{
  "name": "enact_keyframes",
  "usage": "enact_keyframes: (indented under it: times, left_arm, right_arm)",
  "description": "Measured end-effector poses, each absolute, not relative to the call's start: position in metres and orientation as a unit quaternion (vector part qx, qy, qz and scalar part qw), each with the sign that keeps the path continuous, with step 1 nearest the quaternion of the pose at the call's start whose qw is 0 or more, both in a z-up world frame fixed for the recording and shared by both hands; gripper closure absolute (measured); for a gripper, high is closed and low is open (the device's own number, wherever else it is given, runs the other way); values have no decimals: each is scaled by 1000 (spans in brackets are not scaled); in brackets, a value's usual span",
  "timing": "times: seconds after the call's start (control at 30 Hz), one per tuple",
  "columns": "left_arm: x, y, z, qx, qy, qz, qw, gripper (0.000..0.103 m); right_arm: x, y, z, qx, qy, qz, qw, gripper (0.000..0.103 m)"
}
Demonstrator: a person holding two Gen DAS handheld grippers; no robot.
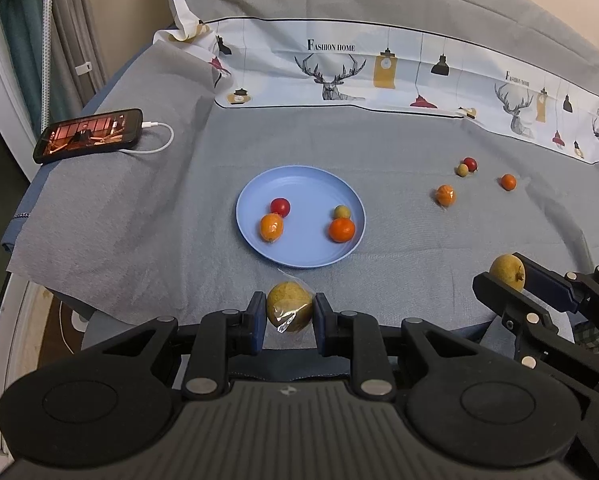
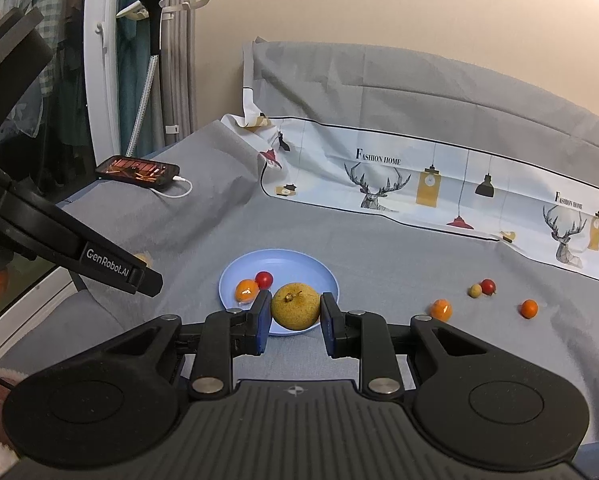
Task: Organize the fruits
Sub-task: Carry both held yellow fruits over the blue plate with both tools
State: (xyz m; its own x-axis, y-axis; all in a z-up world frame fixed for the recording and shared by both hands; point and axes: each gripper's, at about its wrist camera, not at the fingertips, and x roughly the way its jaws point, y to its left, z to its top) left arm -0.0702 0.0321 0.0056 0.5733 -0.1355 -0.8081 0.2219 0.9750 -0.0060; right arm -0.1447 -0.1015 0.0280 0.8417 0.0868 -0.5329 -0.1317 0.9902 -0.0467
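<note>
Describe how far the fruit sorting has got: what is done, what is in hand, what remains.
Done: four small fruits lie on the blue plate. In hand: the left tool grips a wrapped yellow-brown fruit, and the right tool grips an unwrapped one. Left: four small fruits on the grey cloth, including the wrapped orange.

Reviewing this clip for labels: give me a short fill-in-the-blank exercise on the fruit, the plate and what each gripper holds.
1. The blue plate holds ____ pieces of fruit.
2. The left gripper is shut on a yellow-brown fruit partly covered in clear ____.
3. The right gripper is shut on a bare yellow-brown fruit whose ____ faces the camera.
4. The phone is plugged into a ____ cable.

Missing words: four; plastic wrap; stem; white
</note>
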Motion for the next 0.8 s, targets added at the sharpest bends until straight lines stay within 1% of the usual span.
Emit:
enact_keyframes:
  times: [0.47,0.8]
  left_arm:
    - [-45,36,-11,42,472,-92,876,77]
    - [18,36,-31,47,494,-69,866,77]
  right_arm:
    - [-125,-102,18,-42,301,59,951,76]
    - [-76,-103,-9,-33,328,57,942,76]
